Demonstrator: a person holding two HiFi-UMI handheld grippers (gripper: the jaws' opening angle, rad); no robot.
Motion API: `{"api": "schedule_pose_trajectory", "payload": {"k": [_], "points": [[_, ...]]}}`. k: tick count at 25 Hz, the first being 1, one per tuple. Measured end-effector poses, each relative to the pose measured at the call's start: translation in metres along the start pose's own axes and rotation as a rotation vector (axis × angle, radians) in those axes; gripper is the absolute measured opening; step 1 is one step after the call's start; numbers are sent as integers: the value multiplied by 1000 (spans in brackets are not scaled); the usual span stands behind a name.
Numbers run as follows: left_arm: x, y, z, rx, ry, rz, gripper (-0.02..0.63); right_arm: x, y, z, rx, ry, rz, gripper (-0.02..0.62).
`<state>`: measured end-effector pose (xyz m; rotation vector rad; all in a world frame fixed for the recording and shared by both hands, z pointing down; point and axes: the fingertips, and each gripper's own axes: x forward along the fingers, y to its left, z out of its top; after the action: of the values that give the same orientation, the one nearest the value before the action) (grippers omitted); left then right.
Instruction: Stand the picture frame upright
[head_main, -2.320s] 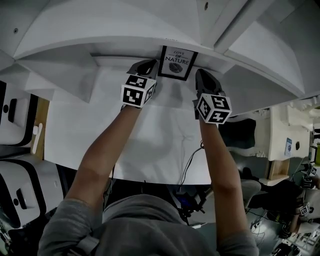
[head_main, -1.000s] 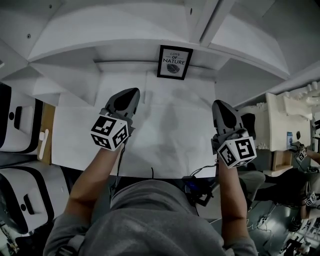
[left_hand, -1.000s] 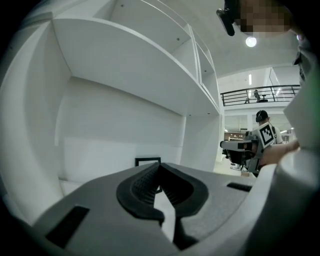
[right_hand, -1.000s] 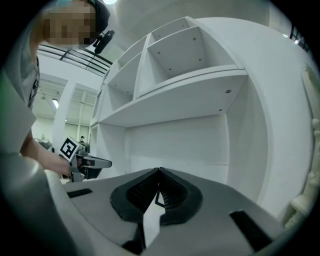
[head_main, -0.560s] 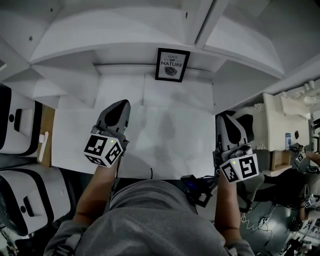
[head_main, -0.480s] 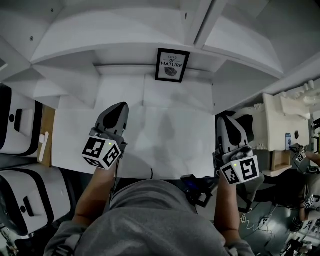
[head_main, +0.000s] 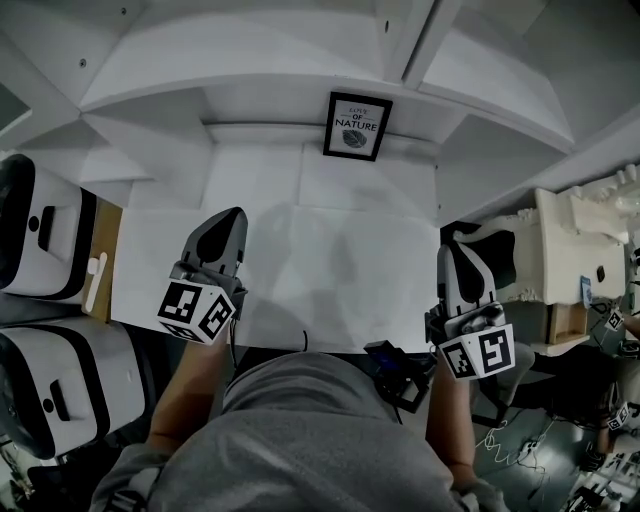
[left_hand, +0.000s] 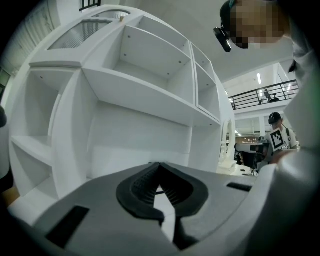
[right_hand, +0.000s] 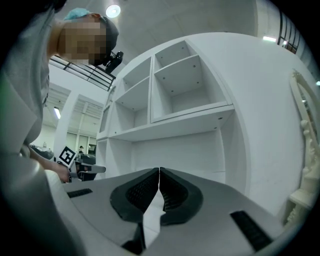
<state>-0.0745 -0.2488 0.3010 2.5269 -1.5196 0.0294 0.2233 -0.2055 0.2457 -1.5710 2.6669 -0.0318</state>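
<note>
A black picture frame (head_main: 357, 126) with a white print reading "NATURE" stands upright against the back wall of the white shelf unit (head_main: 250, 80), in the head view. My left gripper (head_main: 228, 216) hovers over the near left part of the white surface (head_main: 330, 250), shut with nothing in it. My right gripper (head_main: 453, 250) is at the surface's near right edge, also shut and empty. Both are well short of the frame. In the left gripper view the left gripper (left_hand: 159, 165) has its tips together; the right gripper (right_hand: 159, 171) shows the same in its own view. The frame is hidden in both gripper views.
White machines (head_main: 45, 235) stand at the left beside a wooden strip (head_main: 98, 275). An ornate white piece (head_main: 585, 255) sits at the right. Cables (head_main: 400, 370) hang below the surface's near edge. Open white shelf compartments (left_hand: 145, 60) rise ahead of the grippers.
Both grippers have drawn back from the frame toward the near edge of the surface and spread apart. The frame has stayed upright at the back wall.
</note>
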Motion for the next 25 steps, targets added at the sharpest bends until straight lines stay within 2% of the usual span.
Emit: {"api": "schedule_pose_trajectory", "payload": {"k": [6, 25], "points": [[-4, -6, -1, -13, -8, -4, 6, -2, 3, 14, 8, -80, -18, 28], [1, -7, -5, -11, -9, -1, 6, 1, 5, 9, 11, -67, -20, 26]]}}
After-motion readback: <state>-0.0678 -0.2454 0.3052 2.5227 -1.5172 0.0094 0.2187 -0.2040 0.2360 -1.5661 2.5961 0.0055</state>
